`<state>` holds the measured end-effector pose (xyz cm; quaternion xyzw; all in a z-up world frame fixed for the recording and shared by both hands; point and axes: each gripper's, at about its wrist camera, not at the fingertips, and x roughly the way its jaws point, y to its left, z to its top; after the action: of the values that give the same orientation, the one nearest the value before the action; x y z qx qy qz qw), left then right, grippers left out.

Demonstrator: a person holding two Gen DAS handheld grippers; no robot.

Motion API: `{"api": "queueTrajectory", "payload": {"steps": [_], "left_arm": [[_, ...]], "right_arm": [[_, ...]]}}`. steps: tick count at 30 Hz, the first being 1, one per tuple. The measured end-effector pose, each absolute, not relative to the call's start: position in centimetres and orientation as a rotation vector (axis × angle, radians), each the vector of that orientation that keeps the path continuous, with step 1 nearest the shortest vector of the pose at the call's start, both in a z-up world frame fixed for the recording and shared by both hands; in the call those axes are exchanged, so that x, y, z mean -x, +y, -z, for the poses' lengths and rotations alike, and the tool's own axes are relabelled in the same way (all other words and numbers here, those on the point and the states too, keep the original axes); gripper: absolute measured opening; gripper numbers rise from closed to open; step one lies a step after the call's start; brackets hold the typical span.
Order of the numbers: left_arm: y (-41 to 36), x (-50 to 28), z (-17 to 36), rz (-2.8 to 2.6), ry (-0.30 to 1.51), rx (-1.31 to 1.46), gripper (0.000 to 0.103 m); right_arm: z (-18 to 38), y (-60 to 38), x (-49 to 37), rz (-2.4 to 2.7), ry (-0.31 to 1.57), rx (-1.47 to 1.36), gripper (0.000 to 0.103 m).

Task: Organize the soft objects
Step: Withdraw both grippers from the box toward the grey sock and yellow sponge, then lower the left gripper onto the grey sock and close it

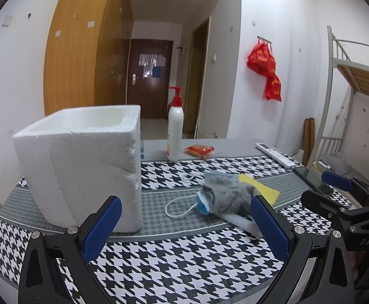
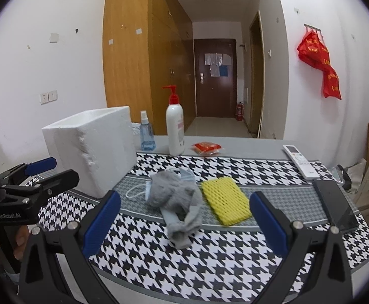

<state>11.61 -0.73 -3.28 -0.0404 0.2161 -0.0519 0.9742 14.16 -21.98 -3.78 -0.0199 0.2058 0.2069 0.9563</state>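
Both tools hang over the near edge of the bench (image 2: 235, 147), each with its blue-padded fingers spread wide and nothing between them. The left hand-held gripper (image 1: 184, 225) sits low over the houndstooth-patterned cloth (image 1: 184, 261); the right hand-held gripper (image 2: 184, 215) hovers beside it at much the same height, and each one shows at the edge of the other's view.

Just ahead of the right tool, between its two fingers as it looks forward, lies a crumpled grey knitted sock (image 2: 177, 202), draped partly over a pale blue surgical mask with white ear loops (image 1: 202, 202). Touching the sock's right side is a flat yellow foam-mesh sleeve (image 2: 225, 200). From the left tool the same heap sits ahead and to the right, close to its right finger.

Directly ahead of the left tool's left finger stands a tall white polystyrene box, open at the top (image 1: 83, 164), which I take to be where the soft things belong.

By my reckoning nothing has been gathered yet: all three soft pieces lie on the cloth, so this is the approach before a first pick. The next move calls for one tool to drop onto the sock's bunched middle and close without snagging the mask loop, then carry it left and up over the box's rim.
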Motion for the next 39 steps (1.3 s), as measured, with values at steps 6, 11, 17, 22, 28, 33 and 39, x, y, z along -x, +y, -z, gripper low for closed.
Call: {"api": "queueTrajectory", "payload": {"steps": [6,11,17,22,28,33,39], "left_arm": [[-1.4,-12.6,3.6,0.108,0.465,0.072,0.102],[-2.2,-13.6,3.8,0.12,0.487,0.058,0.102],[-3.1,-14.9,4.2,0.137,0.522,0.051,0.102],[-4.2,-16.0,4.4,0.145,0.544,0.033,0.102],[-5.4,-17.6,4.9,0.162,0.577,0.023,0.102],[-6.3,-18.7,5.4,0.174,0.601,0.004,0.102],[-7.2,-20.2,5.8,0.186,0.618,-0.012,0.102]], "right_arm": [[4.4,-22.6,-14.9,-0.407,0.439,0.049,0.103],[4.7,-23.1,-16.0,-0.403,0.462,0.05,0.097],[5.3,-23.7,-17.3,-0.401,0.491,0.056,0.091],[6.0,-24.7,-18.7,-0.385,0.527,0.033,0.091],[6.5,-25.3,-19.5,-0.384,0.549,0.037,0.091],[7.0,-25.9,-20.5,-0.378,0.566,0.032,0.091],[7.5,-26.3,-21.6,-0.375,0.59,0.033,0.091]]}}
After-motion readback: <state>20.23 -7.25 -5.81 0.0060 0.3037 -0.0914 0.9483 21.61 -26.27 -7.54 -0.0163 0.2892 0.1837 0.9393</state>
